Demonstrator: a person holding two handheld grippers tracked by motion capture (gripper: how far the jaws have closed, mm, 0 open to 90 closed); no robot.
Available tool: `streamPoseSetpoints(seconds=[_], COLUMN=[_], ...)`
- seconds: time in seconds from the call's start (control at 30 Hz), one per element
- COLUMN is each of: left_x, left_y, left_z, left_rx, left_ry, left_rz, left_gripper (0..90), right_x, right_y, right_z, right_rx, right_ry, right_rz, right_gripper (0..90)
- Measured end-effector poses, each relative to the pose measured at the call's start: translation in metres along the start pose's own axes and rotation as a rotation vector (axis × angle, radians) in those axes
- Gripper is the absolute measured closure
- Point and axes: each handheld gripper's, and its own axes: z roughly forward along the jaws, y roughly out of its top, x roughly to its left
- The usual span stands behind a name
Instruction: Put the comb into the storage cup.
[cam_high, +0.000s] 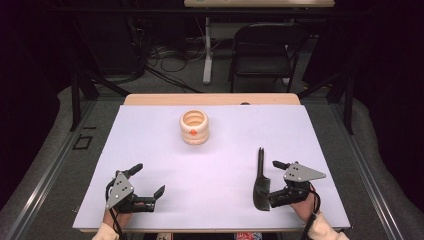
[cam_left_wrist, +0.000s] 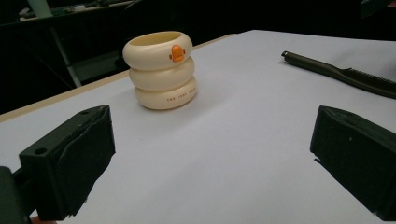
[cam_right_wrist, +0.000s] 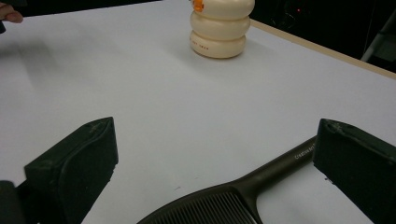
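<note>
A cream holder made of three stacked rings (cam_high: 194, 128), with an orange mark on its front, stands upright at the back middle of the pale mat (cam_high: 210, 155). A dark hair comb with a long handle (cam_high: 261, 180) lies flat at the front right, handle pointing away from me. My right gripper (cam_high: 274, 182) is open, with the comb's toothed head (cam_right_wrist: 219, 203) lying on the mat between its jaws and the handle running past the right jaw. My left gripper (cam_high: 147, 181) is open and empty at the front left, facing the holder (cam_left_wrist: 161, 70).
The table's wooden far edge (cam_high: 210, 99) shows beyond the mat. Behind the table stand a black folding chair (cam_high: 262, 50) and a white desk leg (cam_high: 207, 50), with cables on the floor. Bare mat lies between the grippers and the holder.
</note>
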Motion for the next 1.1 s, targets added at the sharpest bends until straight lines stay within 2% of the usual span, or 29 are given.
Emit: streamPoseSetpoints(seconds=[1.1], left_x=[0.0], left_y=[0.0], left_z=[0.001], left_rx=[0.003], left_ry=[-0.005], left_rz=[0.006], left_gripper=[0.0], right_x=[-0.03], right_y=[0.013], right_z=[0.042], right_rx=[0.066], right_ry=[0.008], right_rz=[0.014], right_gripper=[0.0])
